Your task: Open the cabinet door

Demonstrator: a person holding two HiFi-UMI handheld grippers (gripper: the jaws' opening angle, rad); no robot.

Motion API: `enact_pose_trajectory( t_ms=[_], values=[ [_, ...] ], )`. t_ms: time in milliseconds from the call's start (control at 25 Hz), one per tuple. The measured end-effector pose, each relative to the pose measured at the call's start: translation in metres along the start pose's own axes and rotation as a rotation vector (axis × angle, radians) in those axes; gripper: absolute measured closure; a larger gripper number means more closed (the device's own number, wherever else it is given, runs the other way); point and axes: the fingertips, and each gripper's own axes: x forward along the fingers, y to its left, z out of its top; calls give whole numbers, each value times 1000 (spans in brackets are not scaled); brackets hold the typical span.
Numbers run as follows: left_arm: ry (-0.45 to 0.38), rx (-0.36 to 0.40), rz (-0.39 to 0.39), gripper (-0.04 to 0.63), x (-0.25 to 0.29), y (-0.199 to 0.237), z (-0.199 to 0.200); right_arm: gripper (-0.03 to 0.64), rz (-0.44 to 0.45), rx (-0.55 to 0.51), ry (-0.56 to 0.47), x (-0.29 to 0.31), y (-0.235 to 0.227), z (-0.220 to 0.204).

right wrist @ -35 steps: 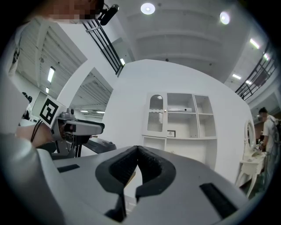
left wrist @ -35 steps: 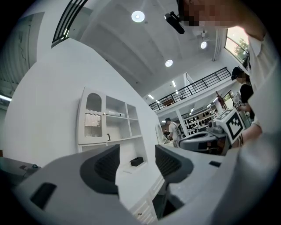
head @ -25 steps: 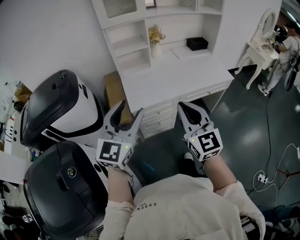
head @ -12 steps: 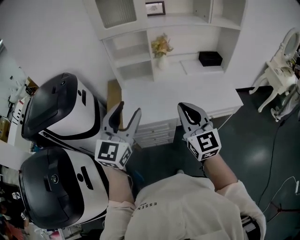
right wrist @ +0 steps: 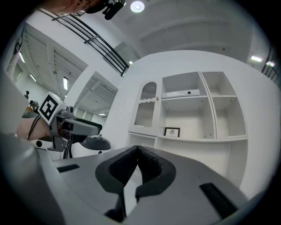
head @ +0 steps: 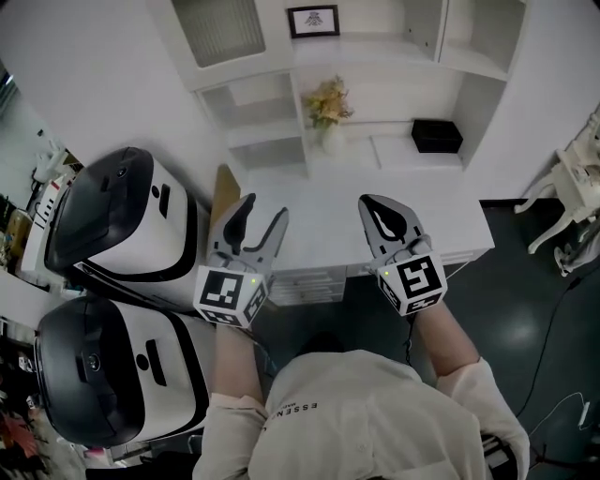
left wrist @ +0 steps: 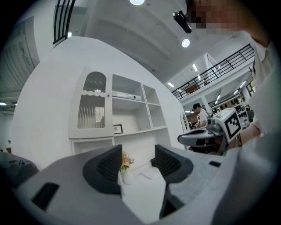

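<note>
Two grippers, both well short of a shut cabinet door

The left gripper [left wrist: 138, 160] has its jaws spread apart with nothing between them. The right gripper [right wrist: 135, 163] has its jaws clenched tip to tip, also on nothing. Both hover over the white surface [head: 323, 211], well below the cabinet door [head: 217, 28]. That ribbed-glass door looks flush and closed. A picture frame [head: 313, 20] stands just right of the door, and a vase of flowers [head: 328, 111] sits below and right of it. As I judge it, none of the task is done. Reaching up to the door, gripping its edge or a handle I cannot make out, and swinging it open all remain.
</note>
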Motion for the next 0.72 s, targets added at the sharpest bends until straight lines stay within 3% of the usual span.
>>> enact_pose_trajectory(
  t_ms=[320, 600, 720],
  values=[
    [-35, 100, -24, 364, 87, 45, 27, 601, -12, -20, -15, 66, -51, 9],
    [-78, 132, -40, 365, 161, 104, 62, 601, -29, -36, -11, 140, -94, 29],
    [-102, 190, -54, 365, 187, 125, 81, 601, -23, -39, 4, 169, -102, 28]
  ],
)
